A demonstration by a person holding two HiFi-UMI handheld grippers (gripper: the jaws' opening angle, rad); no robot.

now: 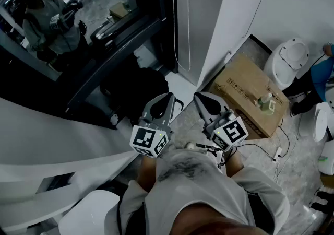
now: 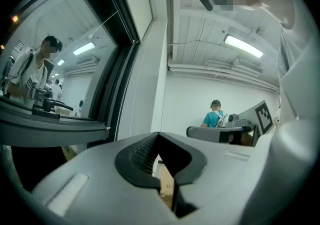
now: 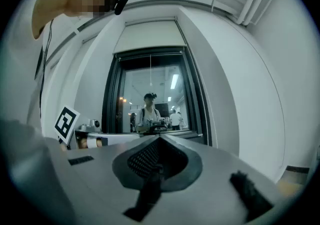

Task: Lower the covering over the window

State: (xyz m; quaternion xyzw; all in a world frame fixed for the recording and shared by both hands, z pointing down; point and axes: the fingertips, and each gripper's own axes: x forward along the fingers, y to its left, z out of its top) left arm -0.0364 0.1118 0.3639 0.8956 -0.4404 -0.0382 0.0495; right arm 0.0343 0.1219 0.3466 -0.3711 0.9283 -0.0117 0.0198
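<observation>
Lab-like workroom: strip ceiling light (image 2: 244, 46), interior window (image 3: 150, 96), cardboard box (image 1: 245, 90).

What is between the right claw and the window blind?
Nothing solid: in the right gripper view the shut right claw faces bare air; the blind sits high in the window.

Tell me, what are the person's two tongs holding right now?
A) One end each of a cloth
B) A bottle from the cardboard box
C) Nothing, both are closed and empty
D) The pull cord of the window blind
C: each gripper's own view shows the left tongs and the right tongs with their jaws pressed together and nothing caught between them.
</observation>
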